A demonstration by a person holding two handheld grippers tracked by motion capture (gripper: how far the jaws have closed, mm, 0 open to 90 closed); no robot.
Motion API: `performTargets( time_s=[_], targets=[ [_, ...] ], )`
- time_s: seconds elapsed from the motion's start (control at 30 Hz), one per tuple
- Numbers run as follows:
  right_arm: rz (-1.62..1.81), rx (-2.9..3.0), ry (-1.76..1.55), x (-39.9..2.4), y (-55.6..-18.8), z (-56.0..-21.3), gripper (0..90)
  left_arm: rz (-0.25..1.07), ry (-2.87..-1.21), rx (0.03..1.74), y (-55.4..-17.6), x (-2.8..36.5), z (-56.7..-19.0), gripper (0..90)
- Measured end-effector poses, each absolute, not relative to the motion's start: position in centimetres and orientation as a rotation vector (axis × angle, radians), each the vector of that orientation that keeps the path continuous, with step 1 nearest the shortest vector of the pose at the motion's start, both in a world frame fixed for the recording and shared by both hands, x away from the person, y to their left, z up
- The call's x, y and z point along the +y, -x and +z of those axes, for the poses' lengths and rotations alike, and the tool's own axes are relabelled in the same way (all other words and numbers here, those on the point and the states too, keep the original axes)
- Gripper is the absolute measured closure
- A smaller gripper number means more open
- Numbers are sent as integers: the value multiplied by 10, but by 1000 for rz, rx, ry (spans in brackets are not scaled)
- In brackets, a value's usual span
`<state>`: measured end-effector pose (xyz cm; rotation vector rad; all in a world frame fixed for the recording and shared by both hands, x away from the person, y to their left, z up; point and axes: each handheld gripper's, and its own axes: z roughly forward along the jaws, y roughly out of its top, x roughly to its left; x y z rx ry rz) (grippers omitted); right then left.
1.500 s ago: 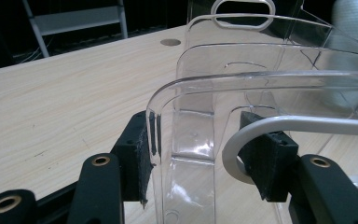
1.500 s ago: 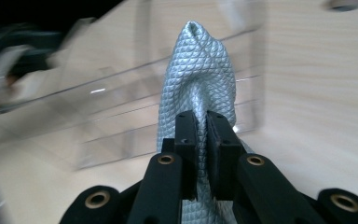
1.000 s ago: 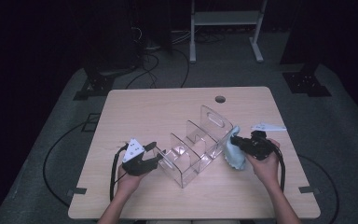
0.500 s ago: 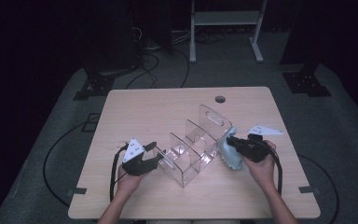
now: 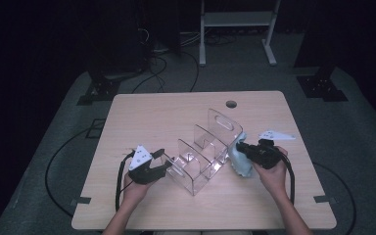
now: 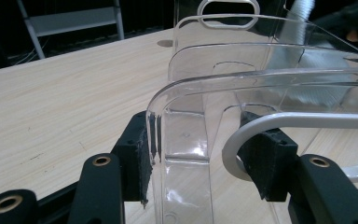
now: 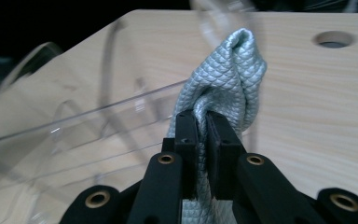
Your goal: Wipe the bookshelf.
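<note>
While the left gripper (image 6: 196,172) clamps the clear rack's (image 5: 203,154) stiff, slippery end wall, the right gripper (image 7: 202,140) pinches the soft, light cloth (image 7: 228,79), bunched above its jaws.

Pale blue-grey cloth (image 7: 223,88) and clear plastic rack (image 5: 203,152) on a light wood table (image 5: 152,117).
The cloth carries a fine, scale-like quilted pattern with a slight sheen. Both grippers are black; the left gripper (image 5: 162,161) carries a light grey plate. The surrounding floor is dark grey.
</note>
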<state>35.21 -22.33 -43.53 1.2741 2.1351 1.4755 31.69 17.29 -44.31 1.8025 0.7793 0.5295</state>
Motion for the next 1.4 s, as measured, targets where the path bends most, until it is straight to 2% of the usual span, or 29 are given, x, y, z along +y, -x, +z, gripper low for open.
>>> performTargets(
  time_s=[0.1, 0.3, 0.57, 0.77, 1.0, 1.2, 1.4],
  targets=[
    [1464, 2196, -1202, -217, -345, -433, 834, 530, -1805, 779, -317, 173, -443, 466],
    [1470, 2148, -1270, -224, -355, -439, 834, 526, -1801, 780, -317, 173, -443, 466],
    [1522, 2245, -1163, -198, -333, -438, 833, 529, -1803, 790, -318, 176, -442, 466],
    [1544, 2220, -1206, -200, -340, -440, 833, 531, -1800, 794, -318, 175, -442, 466],
    [1544, 2333, -1093, -179, -325, -437, 833, 537, -1798, 800, -318, 177, -442, 465],
    [1551, 2269, -1169, -187, -334, -442, 834, 533, -1799, 796, -318, 177, -442, 465],
    [1559, 2379, -1054, -166, -316, -440, 831, 540, -1799, 800, -318, 178, -442, 465]
  ],
)
